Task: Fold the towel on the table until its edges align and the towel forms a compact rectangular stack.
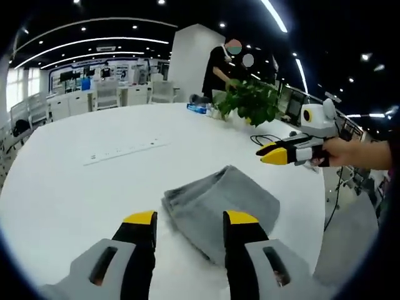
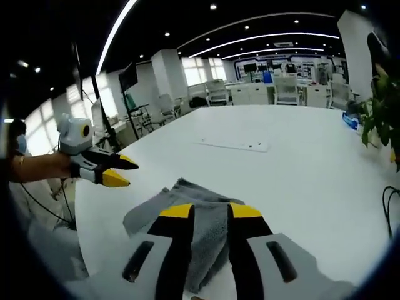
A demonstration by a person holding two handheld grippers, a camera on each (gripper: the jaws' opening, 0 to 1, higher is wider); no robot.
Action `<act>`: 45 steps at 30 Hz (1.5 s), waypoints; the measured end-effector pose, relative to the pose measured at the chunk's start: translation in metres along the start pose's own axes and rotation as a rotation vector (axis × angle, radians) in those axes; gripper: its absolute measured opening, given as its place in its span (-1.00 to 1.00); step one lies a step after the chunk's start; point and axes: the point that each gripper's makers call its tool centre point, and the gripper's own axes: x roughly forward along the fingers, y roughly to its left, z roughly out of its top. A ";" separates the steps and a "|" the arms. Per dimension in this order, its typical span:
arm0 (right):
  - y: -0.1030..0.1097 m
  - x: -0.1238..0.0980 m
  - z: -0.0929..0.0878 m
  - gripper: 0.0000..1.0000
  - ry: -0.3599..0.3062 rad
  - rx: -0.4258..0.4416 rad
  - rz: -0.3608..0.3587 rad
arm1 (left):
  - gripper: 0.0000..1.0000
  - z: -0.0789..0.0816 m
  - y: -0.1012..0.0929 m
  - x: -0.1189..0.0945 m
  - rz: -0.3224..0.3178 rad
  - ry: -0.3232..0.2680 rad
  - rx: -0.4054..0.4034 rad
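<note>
Grey towel [image 1: 222, 209] lies folded but uneven on the table [image 1: 94, 181] (edges misaligned); left gripper [image 1: 190, 219] and right gripper [image 2: 210, 212] gape empty.

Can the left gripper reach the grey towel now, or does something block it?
Probably yes: the left gripper hangs open just above the towel, with nothing between them on the table.

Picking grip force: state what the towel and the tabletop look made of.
Towel: soft grey cloth, likely terry; matte, napped surface with limp folds. Table: hard, smooth white top, perhaps laminate; faint sheen from ceiling lights, exact material unclear.
</note>
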 end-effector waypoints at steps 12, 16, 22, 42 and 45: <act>0.046 -0.067 -0.023 0.02 0.020 -0.057 0.021 | 0.23 -0.013 -0.033 -0.063 0.009 -0.067 0.016; 0.055 -0.078 -0.031 0.09 0.007 -0.052 0.009 | 0.33 -0.018 -0.050 -0.073 -0.002 -0.083 0.040; 0.071 -0.094 -0.049 0.14 0.007 -0.046 -0.005 | 0.39 -0.028 -0.073 -0.085 -0.035 -0.102 0.040; 0.086 -0.130 -0.101 0.17 0.059 -0.004 -0.058 | 0.39 -0.067 -0.105 -0.101 -0.043 -0.075 -0.018; 0.085 -0.131 -0.100 0.17 0.053 -0.001 -0.065 | 0.39 -0.066 -0.104 -0.101 -0.038 -0.083 -0.026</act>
